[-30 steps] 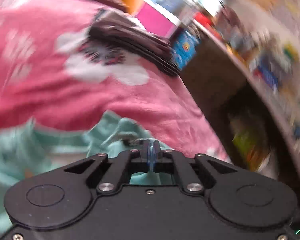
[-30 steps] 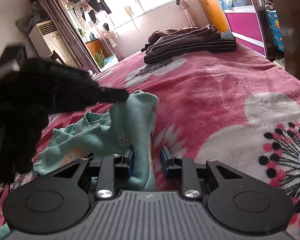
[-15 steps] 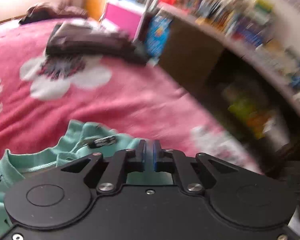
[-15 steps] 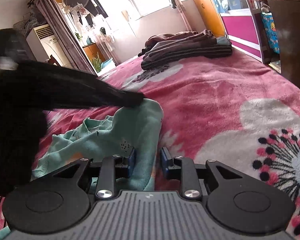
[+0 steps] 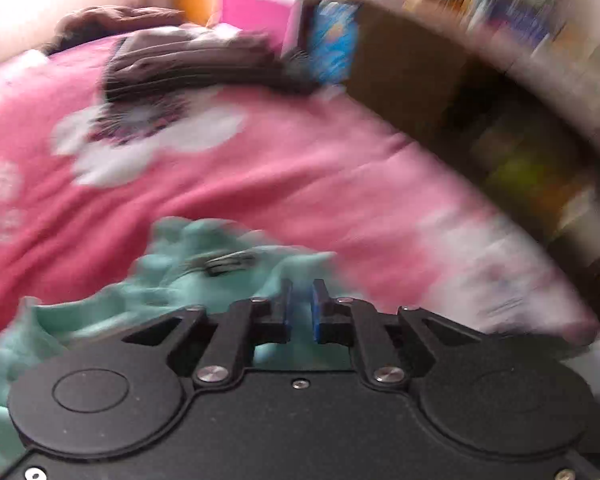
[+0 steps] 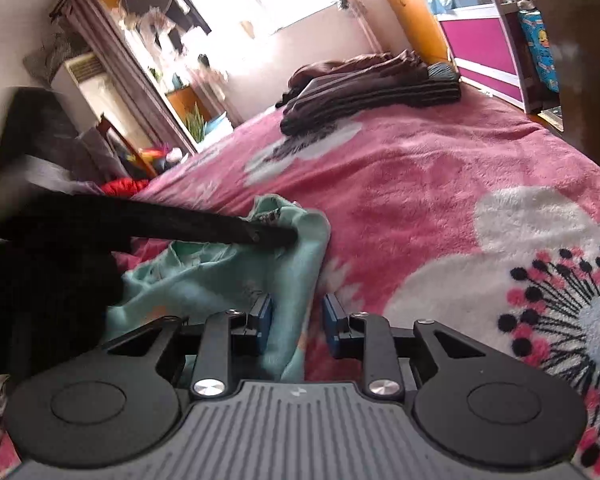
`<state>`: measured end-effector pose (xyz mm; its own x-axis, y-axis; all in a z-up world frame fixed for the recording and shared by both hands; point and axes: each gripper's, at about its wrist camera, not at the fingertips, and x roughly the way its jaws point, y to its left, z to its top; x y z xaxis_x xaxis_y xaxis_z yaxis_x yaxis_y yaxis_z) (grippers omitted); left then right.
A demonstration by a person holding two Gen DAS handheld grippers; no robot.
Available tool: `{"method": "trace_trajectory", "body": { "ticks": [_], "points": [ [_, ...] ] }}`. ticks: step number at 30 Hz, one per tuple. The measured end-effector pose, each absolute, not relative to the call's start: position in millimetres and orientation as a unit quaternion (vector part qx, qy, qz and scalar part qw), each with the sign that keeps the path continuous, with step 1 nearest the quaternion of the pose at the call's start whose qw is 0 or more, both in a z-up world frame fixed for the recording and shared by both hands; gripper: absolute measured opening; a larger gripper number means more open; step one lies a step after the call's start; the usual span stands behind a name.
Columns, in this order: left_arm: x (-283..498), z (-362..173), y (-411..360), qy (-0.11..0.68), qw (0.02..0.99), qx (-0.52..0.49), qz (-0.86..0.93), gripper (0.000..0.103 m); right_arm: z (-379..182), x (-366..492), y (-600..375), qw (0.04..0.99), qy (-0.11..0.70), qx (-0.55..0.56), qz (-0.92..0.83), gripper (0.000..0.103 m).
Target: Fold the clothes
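The left tongs [image 5: 300, 304], which had been pinched together on the mint-green garment [image 6: 236, 280] half a second earlier, now stood a little apart, with green cloth showing in the gap, so I judged they had just let go or were letting go of that edge; the left view was badly blurred, so whether any cloth was still caught I could not tell. The garment lay crumpled on the pink flowered bed [image 6: 420, 184], bunched on the near side of it, with a small label [image 5: 228, 264] turned up on its top fold. The right tongs [image 6: 296, 320] were apart as well, one pad either side of a hanging fold of the garment, not closed on it. Seen from the right, the left tongs' black fingers [image 6: 260, 234] reached across to the far upper corner of the garment and touched it there. That release suggested one fold had been laid down and the next hold was to be taken; the garment was still rumpled rather than squared, so the folding looked early. Beyond the garment, well apart from it toward the far end of the bed, sat a neat stack of dark folded clothes [image 6: 372, 92], and past that a magenta cabinet [image 6: 484, 48] and the bright window [image 6: 260, 4].
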<state>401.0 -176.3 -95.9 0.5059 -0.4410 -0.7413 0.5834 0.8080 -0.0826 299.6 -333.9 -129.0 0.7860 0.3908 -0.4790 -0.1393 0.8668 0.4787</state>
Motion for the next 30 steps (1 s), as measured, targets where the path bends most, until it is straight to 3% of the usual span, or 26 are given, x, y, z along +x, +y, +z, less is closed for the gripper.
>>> {"method": "trace_trajectory", "body": {
  "ticks": [3,8,12,17,20,22,24,30],
  "points": [
    [400,-72,-146,0.348,0.894,-0.013,-0.280,0.011,-124,297,-337,0.925,0.278,0.217,0.142,0.028],
    [372,-52,-74,0.325,0.921,-0.015,-0.214,0.015,-114,298,-337,0.936,0.252,0.198,0.148,0.028],
    [346,-64,-10,0.340,0.931,-0.050,-0.124,0.030,-105,306,-332,0.941,0.231,0.173,0.176,0.028],
    [320,-81,10,0.358,0.927,-0.078,-0.085,0.043,-104,322,-322,0.933,0.234,0.150,0.229,0.028],
    [314,-90,2,0.364,0.926,-0.072,-0.068,0.041,-110,336,-318,0.923,0.240,0.159,0.257,0.028],
    [305,-84,-2,0.344,0.936,-0.046,-0.065,0.010,-119,352,-320,0.912,0.270,0.182,0.248,0.026],
    [292,-71,-5,0.313,0.947,-0.038,-0.062,0.007,-130,364,-335,0.898,0.295,0.235,0.228,0.000],
    [298,-88,-8,0.349,0.935,-0.012,-0.052,0.011,-127,357,-348,0.901,0.283,0.254,0.208,0.002]
  ]
}}
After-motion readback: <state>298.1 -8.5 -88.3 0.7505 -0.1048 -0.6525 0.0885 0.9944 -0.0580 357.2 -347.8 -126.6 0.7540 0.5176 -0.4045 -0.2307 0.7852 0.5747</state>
